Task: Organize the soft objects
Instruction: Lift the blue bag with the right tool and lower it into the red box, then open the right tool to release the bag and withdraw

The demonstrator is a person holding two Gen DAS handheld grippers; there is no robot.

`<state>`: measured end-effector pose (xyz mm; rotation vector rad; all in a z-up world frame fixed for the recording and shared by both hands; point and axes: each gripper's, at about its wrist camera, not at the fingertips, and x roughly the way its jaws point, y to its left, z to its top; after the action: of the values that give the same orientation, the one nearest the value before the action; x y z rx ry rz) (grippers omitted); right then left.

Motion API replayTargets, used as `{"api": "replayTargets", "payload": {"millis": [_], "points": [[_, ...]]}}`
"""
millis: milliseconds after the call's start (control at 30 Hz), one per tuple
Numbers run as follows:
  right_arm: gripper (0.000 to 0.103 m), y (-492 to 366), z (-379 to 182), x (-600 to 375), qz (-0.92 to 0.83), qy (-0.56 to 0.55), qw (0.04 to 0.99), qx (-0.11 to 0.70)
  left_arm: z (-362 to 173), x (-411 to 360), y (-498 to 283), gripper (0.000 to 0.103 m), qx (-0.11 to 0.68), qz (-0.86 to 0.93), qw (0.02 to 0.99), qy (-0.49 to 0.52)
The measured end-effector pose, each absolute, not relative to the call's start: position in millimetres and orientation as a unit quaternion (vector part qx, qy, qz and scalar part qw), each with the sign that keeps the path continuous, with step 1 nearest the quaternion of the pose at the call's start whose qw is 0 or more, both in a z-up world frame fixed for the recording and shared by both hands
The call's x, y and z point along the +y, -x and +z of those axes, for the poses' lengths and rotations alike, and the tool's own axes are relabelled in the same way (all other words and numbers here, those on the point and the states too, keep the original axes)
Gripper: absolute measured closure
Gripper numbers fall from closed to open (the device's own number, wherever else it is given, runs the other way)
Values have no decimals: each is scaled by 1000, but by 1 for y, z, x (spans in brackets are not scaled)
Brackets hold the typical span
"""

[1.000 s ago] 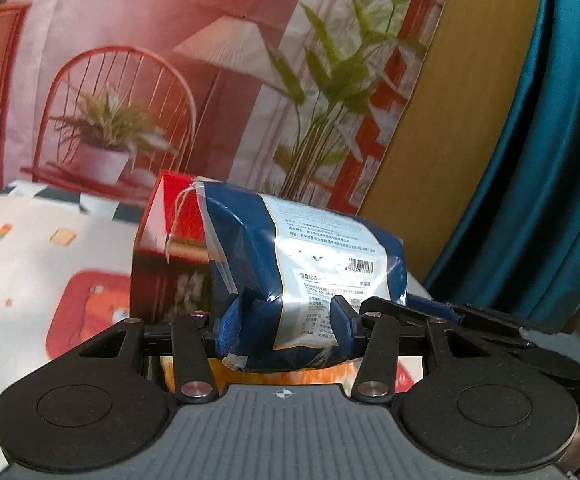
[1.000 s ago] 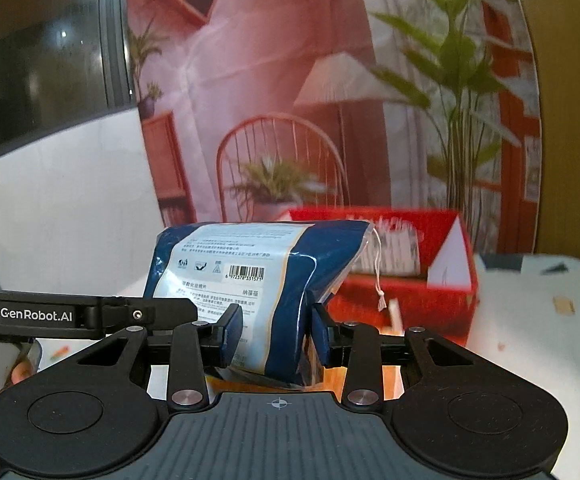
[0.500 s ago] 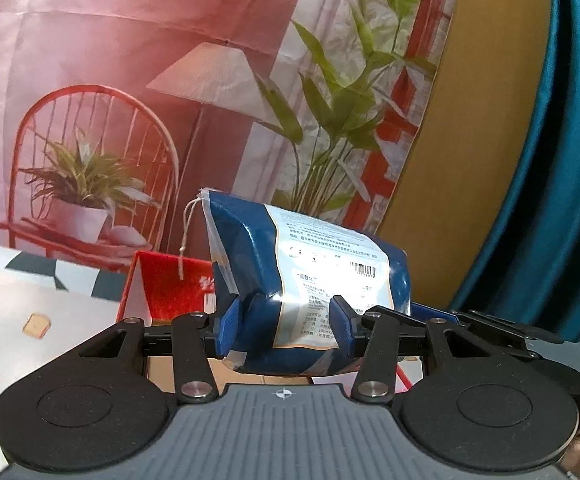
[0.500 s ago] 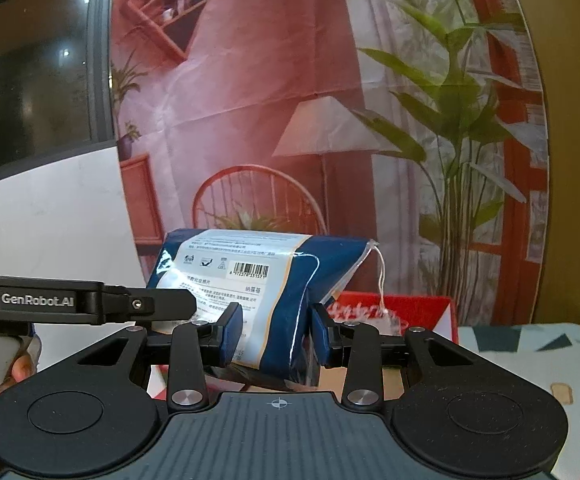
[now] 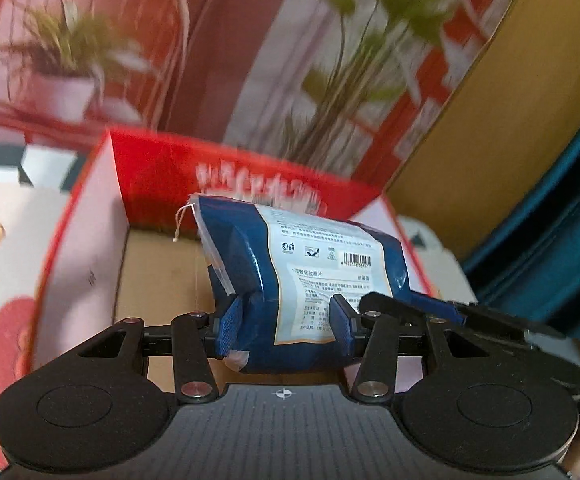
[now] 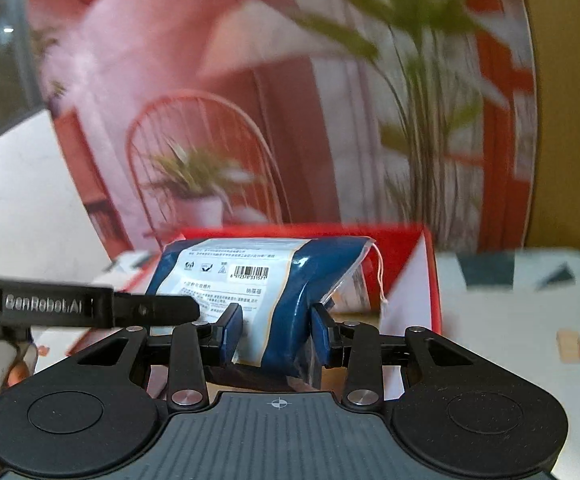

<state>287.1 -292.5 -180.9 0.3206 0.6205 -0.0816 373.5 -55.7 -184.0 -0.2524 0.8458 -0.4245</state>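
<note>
- The blue fingers (image 5: 231, 326) of the left gripper (image 5: 285, 330) are pressed on one end of a soft blue and white pack (image 5: 310, 276), so that end is held tight.
- The fingers (image 6: 231, 334) of the right gripper (image 6: 275, 336) are closed on the other end of the same pack (image 6: 249, 292), and the sides of the pack are squeezed in a little there.
- The pack is held up in the air between the two grippers, right over the open red box (image 5: 225, 176).
- The brown floor of the box is seen under the pack, and the box looks empty there.
- The box is set on a light cloth with small pictures on it (image 6: 530, 320).
- A thin white string (image 5: 181, 220) is seen hanging from one corner of the pack.
- The pack is likely light and squashy, since it is dented where it is pinched.
- The wrapper is shiny, so it may be slippery and could slide out if it is held too loosely.
- It is best held at both ends, near the fat middle part and not by the thin flat edge or the string.
- Nothing inside is likely to break, so a firm squeeze can be used.
- Next, the pack probably needs to be lowered into the box and let go.
</note>
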Motion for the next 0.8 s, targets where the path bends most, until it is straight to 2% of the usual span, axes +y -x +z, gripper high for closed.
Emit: {"api": "replayTargets", "payload": {"millis": [233,433,567,800], "points": [[68,-302,-205,-304,-46,-197,904,376,-207,-46,-391,52,463,-200,852,142],[68,-302,-208,-304,-46,-197,902,381,-203,-51,-386,52,469,-195,852,126],[67,-294,-201,-305,-50,-199,905,373,-193,-50,-379,51,456,-201,859,117],[67,-255,-180,-299,-60,-190,927,319,-161,-38,-334,51,387,-205,895,88]]}}
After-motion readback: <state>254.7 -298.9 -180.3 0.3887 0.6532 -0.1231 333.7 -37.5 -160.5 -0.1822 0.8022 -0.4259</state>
